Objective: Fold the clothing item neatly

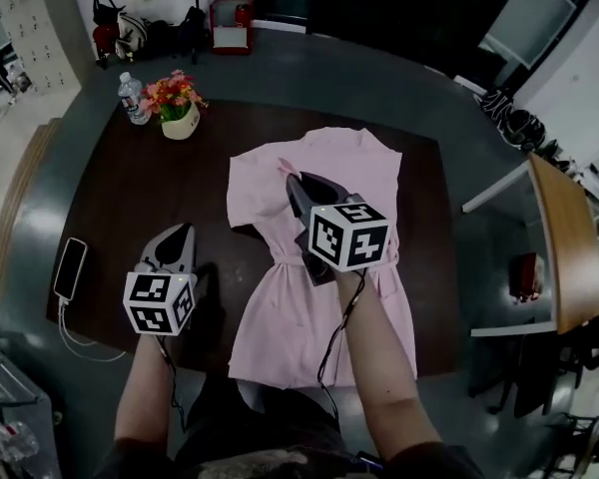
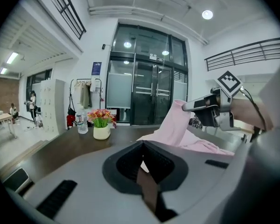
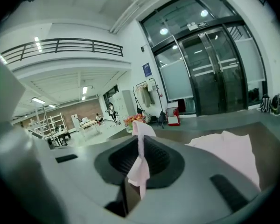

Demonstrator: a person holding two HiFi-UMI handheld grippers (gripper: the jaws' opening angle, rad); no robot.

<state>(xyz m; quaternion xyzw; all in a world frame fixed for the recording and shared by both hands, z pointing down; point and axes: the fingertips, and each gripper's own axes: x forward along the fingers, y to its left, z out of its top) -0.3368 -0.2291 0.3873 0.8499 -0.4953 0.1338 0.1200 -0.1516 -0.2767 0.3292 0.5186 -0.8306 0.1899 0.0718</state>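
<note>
A pink garment lies spread on the dark brown table, collar end far from me. My right gripper hovers over its upper left part and is shut on a fold of the pink cloth, which stands up between the jaws. In the left gripper view that fold rises off the table to the right gripper. My left gripper hangs over bare table to the left of the garment. Its jaws are shut with nothing between them.
A white pot of flowers and a water bottle stand at the table's far left corner. A phone with a white cable lies at the left edge. A second wooden table stands to the right across the floor.
</note>
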